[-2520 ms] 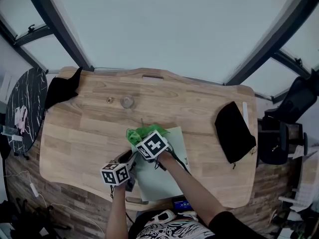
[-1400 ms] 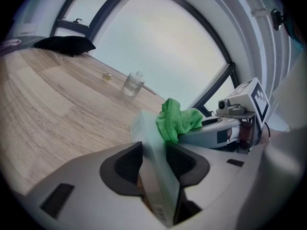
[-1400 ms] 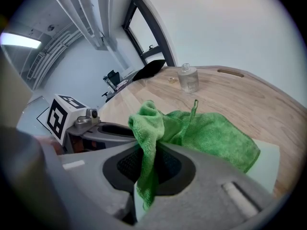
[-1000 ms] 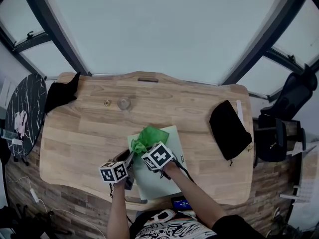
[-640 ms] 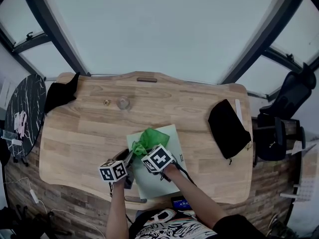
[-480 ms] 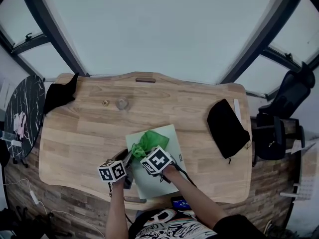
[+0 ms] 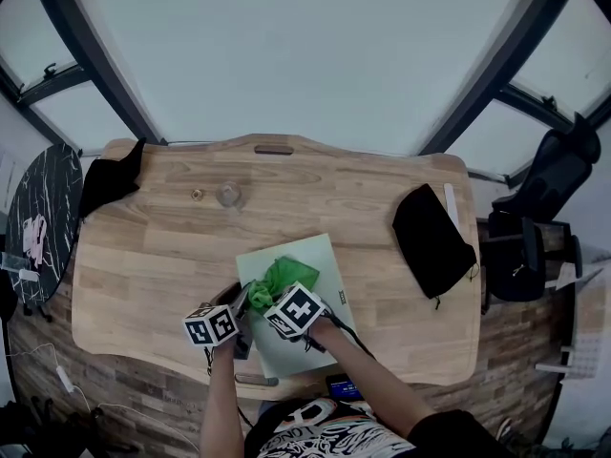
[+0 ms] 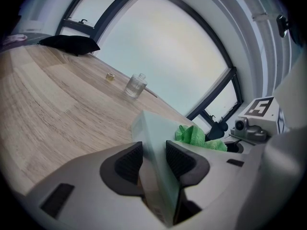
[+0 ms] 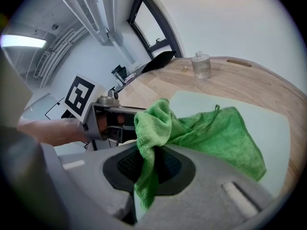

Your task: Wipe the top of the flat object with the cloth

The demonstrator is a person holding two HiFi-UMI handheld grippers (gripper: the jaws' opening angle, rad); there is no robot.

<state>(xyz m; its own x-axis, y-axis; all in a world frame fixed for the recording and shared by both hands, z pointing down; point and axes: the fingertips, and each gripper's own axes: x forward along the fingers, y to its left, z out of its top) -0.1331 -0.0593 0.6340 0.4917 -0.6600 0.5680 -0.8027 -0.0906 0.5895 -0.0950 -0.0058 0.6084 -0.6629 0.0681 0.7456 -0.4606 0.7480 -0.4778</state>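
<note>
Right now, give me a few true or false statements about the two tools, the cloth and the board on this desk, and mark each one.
1. The right tool is shut on the green microfibre cloth. True.
2. The left tool is open with nothing between its jaws. False: it is shut on the edge of the pale green flat board.
3. The small clear glass bottle stands on the board. False: it stands on the wooden desk, beyond the board and apart from it.
4. Part of the cloth lies spread on the board's top. True.
</note>
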